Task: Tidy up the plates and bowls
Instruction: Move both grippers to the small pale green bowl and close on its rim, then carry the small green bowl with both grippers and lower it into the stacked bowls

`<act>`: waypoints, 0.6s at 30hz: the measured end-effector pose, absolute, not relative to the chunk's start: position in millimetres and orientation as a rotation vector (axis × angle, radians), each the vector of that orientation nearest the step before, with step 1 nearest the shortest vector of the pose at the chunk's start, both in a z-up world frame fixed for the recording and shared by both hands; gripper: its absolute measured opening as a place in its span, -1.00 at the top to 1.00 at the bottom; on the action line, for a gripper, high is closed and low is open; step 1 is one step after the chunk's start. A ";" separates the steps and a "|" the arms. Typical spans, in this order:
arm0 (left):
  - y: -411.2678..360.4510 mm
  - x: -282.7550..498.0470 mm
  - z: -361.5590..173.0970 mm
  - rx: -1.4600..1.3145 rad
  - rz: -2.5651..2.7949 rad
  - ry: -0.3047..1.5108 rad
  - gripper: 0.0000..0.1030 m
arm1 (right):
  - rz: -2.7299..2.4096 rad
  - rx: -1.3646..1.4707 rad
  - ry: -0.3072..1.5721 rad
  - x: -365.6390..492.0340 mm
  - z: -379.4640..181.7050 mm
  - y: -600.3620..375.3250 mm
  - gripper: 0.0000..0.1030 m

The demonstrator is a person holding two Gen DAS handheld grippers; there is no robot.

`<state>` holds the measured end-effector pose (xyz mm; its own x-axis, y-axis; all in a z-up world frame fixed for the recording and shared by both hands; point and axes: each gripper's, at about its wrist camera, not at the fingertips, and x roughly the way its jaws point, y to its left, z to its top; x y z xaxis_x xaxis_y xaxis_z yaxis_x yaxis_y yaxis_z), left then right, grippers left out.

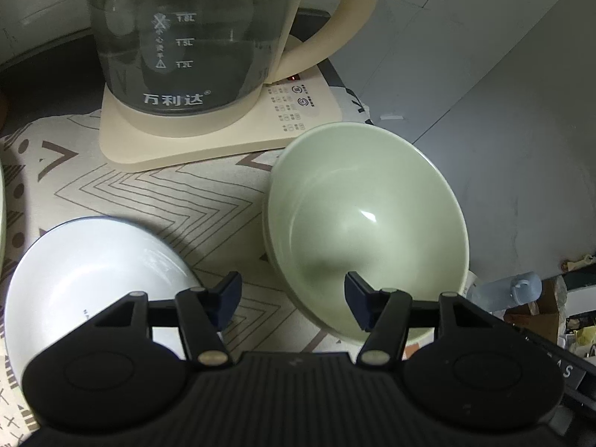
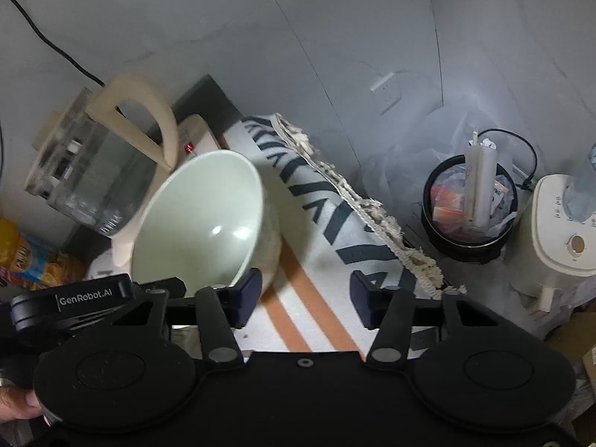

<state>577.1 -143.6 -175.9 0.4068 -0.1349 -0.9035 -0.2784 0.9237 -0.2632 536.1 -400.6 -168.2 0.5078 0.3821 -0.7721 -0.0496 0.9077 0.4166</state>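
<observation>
A pale green bowl (image 1: 367, 219) stands on the patterned tablecloth (image 1: 149, 193) near the table's right edge, tilted toward me. A white bowl (image 1: 89, 279) sits at the lower left. My left gripper (image 1: 292, 300) is open and empty; its right finger hangs over the green bowl's inside, its left finger over the cloth by the white bowl. In the right wrist view the green bowl (image 2: 201, 219) lies left of my right gripper (image 2: 305, 300), which is open and empty above the striped cloth (image 2: 316, 223).
A glass electric kettle (image 1: 186, 37) on a cream base (image 1: 223, 130) stands behind the bowls. Right of the table are a full bin (image 2: 471, 208) and a cream appliance (image 2: 558, 238) on the floor. Snack packets (image 2: 29, 257) lie at the left.
</observation>
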 end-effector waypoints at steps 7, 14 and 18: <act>-143.1 581.3 -185.1 -0.429 0.105 1.164 0.19 | 0.275 0.416 0.958 538.0 -158.8 -406.9 0.04; -141.5 581.9 -191.5 -0.450 0.111 1.146 0.64 | 0.327 0.371 1.007 551.8 -168.6 -387.3 0.03; -140.4 581.7 -197.1 -0.460 0.115 1.155 0.70 | 0.337 0.375 1.054 557.4 -183.0 -376.9 0.07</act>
<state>581.7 -140.4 -197.1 0.4097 -0.1453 -0.9006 -0.3202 0.9015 -0.2911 557.4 -376.9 -183.0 0.4543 0.4417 -0.7736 -0.0894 0.8867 0.4537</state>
